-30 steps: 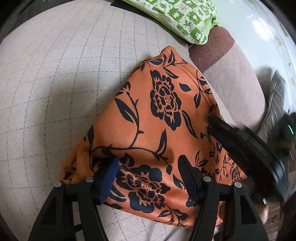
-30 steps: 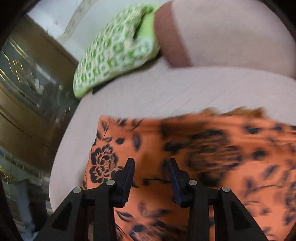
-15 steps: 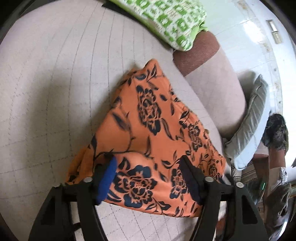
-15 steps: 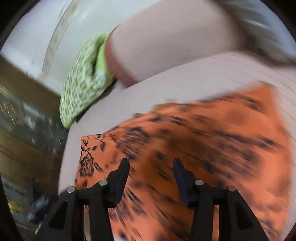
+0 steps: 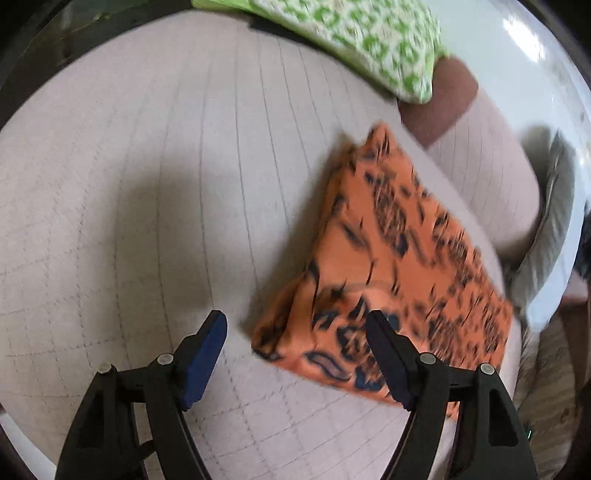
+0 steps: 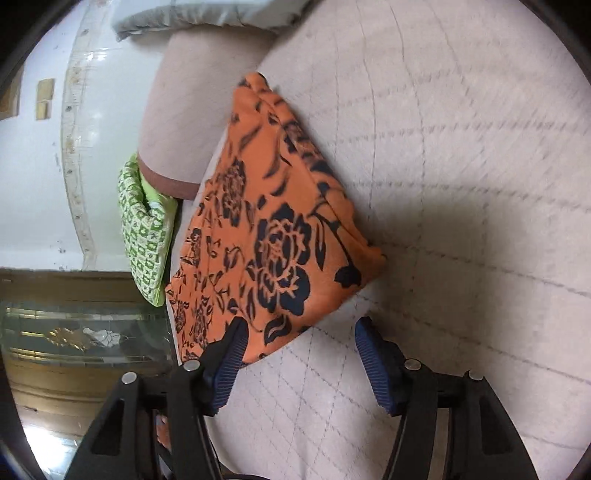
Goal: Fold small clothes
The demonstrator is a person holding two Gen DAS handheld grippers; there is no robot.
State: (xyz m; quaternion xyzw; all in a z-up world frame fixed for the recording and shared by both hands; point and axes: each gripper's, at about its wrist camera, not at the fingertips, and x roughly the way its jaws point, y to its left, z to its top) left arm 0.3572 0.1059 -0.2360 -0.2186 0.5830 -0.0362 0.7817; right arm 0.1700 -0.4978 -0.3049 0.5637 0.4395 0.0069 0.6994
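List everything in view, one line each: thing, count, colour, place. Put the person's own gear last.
folded garment: one, orange with black flowers, lying on the seat cushion near the armrest.
seat cushion: one, pale beige with a quilted grid, under the garment.
armrest: one, beige with a brown end, beside the garment.
patterned pillow: one, green and white, at the far end of the armrest.
grey cushion: one, pale grey, on the armrest's outer side.
wooden cabinet: one, brown with glass, beyond the sofa.
left claw: one, black with blue pads, open, holding nothing.
right claw: one, black with blue pads, jaws opening, nothing gripped.
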